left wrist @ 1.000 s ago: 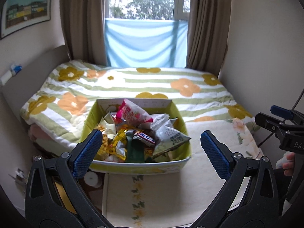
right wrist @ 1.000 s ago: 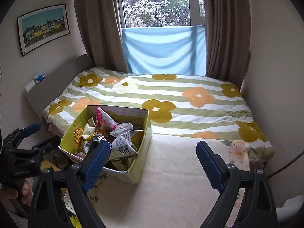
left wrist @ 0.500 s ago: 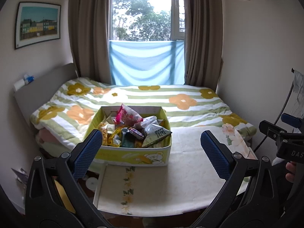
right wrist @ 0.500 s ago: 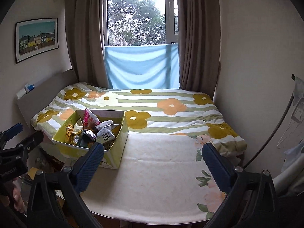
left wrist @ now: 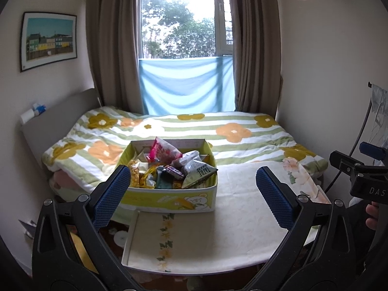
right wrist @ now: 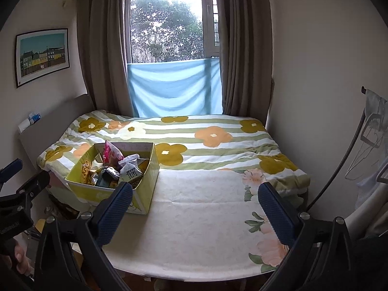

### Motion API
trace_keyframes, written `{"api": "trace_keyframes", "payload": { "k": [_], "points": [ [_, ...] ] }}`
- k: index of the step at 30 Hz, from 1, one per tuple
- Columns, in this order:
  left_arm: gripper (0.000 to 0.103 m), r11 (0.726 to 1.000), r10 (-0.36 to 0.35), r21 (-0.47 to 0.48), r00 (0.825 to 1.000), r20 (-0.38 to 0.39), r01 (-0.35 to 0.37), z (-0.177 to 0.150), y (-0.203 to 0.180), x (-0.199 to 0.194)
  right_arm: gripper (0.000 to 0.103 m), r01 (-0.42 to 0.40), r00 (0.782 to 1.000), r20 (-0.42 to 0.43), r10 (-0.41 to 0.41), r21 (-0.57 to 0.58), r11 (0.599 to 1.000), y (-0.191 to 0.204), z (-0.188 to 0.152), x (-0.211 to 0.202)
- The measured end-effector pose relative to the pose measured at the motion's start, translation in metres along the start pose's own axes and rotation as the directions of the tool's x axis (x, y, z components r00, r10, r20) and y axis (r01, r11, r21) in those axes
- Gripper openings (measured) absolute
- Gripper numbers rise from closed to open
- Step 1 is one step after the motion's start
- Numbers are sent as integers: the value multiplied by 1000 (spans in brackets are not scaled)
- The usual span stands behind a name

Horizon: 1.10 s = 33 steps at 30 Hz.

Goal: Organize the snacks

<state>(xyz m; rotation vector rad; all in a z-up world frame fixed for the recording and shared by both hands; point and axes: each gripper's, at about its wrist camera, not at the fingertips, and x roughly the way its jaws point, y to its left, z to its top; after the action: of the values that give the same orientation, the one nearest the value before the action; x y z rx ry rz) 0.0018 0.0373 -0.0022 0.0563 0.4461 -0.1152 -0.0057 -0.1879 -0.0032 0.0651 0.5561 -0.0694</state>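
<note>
A yellow-green cardboard box [left wrist: 169,197] [right wrist: 145,184] with a bear print stands on the left part of a cloth-covered table [left wrist: 232,218] [right wrist: 201,218]. It is heaped with snack packs: a pink bag [left wrist: 162,151] [right wrist: 110,154], a white "TAIPE" pack [left wrist: 200,173] [right wrist: 131,173], yellow crisps [left wrist: 134,175]. My left gripper [left wrist: 191,194] hangs open in front of the box, well short of it, nothing between its blue pads. My right gripper [right wrist: 194,205] is open over the table to the right of the box, also empty.
Behind the table lies a bed [left wrist: 218,135] with a striped, flowered quilt. A curtained window [left wrist: 186,48] stands beyond it, and walls close in on both sides. Hangers and a cable [right wrist: 368,140] hang at the right. Floor clutter [left wrist: 118,236] lies beside the table's left edge.
Both grippers have pulled back from the box, which now looks smaller and farther. The right gripper's jaws have spread a little wider. The box and snacks have not moved.
</note>
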Motion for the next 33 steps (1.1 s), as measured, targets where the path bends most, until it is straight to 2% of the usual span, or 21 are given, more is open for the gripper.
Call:
{"api": "trace_keyframes", "payload": {
  "k": [13, 33],
  "points": [
    [103, 1000, 5, 10, 1000, 9, -5, 2, -2, 1, 103, 13, 1000, 7, -13, 2, 1000, -2, -1, 2],
    [103, 1000, 0, 9, 1000, -30, 0, 6, -5, 13, 103, 25, 1000, 4, -25, 11, 1000, -6, -2, 2]
  ]
}}
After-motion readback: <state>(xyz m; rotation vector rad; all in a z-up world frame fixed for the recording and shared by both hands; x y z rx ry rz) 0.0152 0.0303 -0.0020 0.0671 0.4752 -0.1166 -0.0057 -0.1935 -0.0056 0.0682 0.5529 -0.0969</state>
